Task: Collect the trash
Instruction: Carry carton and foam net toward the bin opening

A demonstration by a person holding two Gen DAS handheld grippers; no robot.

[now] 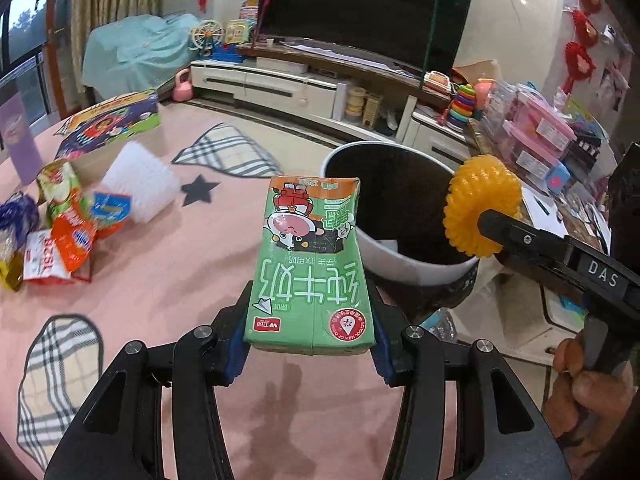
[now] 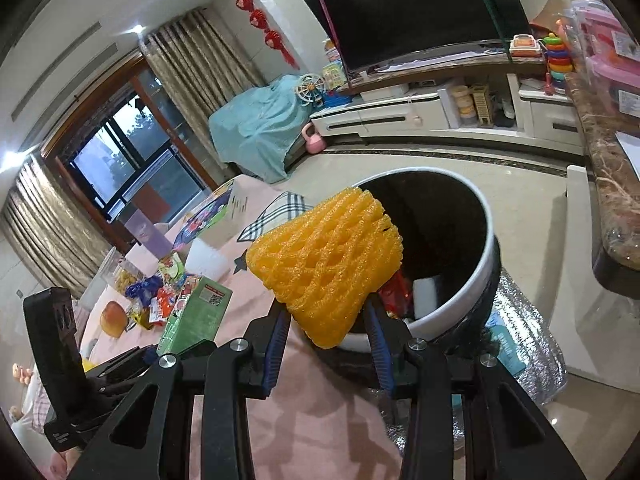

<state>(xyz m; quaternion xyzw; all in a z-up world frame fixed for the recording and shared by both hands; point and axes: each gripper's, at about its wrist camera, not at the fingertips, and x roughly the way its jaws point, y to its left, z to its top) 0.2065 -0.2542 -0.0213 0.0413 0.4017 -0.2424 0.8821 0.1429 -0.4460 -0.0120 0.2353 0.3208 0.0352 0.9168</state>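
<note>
Left claw (image 1: pixel 310 344) pinches milk carton (image 1: pixel 310 264), right claw (image 2: pixel 328 320) pinches foam net (image 2: pixel 326 256); wrappers (image 1: pixel 60 228) probably litter the table (image 1: pixel 168 272) beside bin (image 1: pixel 420 264).

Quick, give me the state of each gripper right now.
Left gripper: closed on the green milk carton.
Right gripper: closed on the yellow foam net.

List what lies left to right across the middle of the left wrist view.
Snack wrappers → white foam netting → green milk carton → trash bin → yellow foam net → right gripper.
</note>
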